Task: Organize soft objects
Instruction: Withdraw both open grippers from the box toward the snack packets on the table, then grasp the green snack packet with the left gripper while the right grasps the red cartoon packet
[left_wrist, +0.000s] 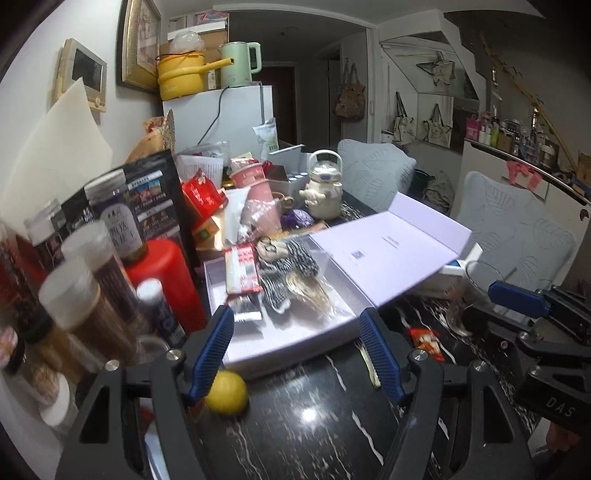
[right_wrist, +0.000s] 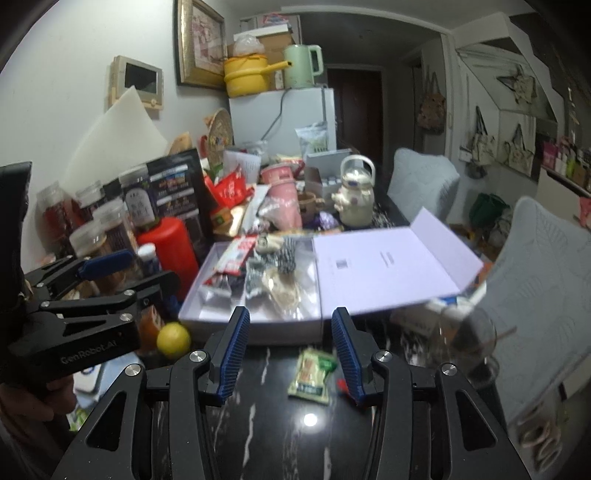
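Packet (right_wrist: 312, 376) lies lengthwise between open right tongs (right_wrist: 291, 356).

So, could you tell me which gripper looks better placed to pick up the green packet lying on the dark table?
Probably the right gripper: the green packet lies almost between its open fingers, in front of the open box. The left gripper sits nearer the lemon.

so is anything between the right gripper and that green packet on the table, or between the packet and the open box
Nothing visible blocks either. The green packet lies on bare dark tabletop just ahead of the open, empty right gripper. Beyond it only the low front wall of the lavender box has to be cleared; the lid is folded back.
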